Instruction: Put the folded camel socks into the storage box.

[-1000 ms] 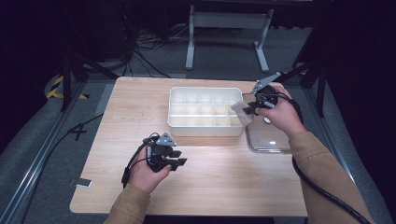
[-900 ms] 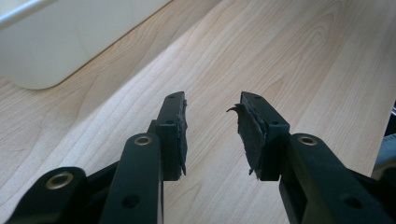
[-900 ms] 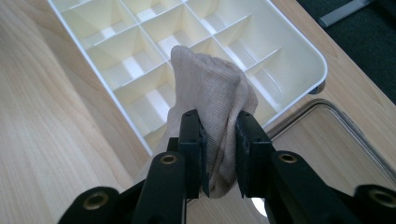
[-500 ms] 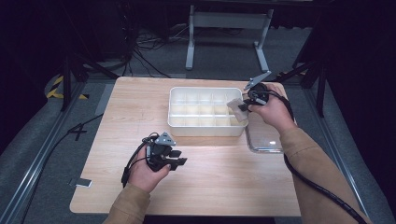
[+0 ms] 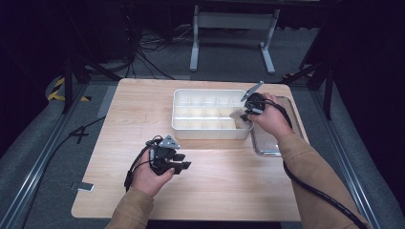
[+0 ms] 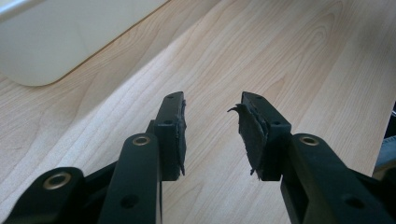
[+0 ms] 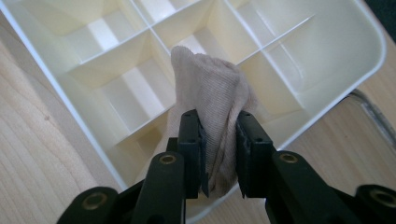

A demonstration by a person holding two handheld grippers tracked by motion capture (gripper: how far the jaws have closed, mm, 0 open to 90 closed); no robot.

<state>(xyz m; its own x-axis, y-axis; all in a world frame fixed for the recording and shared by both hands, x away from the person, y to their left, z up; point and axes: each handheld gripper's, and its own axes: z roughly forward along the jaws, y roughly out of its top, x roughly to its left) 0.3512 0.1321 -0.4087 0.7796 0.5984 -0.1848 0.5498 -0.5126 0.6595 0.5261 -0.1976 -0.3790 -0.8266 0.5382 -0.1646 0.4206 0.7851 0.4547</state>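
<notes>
The right gripper (image 7: 218, 140) has its jaws closed on a bunched beige sock (image 7: 212, 100), the pads pressing the fabric from both sides. It holds the sock over the near right corner of the white divided organizer tray (image 5: 184, 128), with the fabric hanging over a compartment beside the tray's end wall. Just to the right of the tray, a clear plastic container (image 5: 265, 148) lies on the wooden table (image 5: 229, 191), partly under the right hand (image 5: 270, 117). The left gripper (image 6: 211, 126) rests low over bare tabletop in front of the tray, its jaws parted with nothing between them.
</notes>
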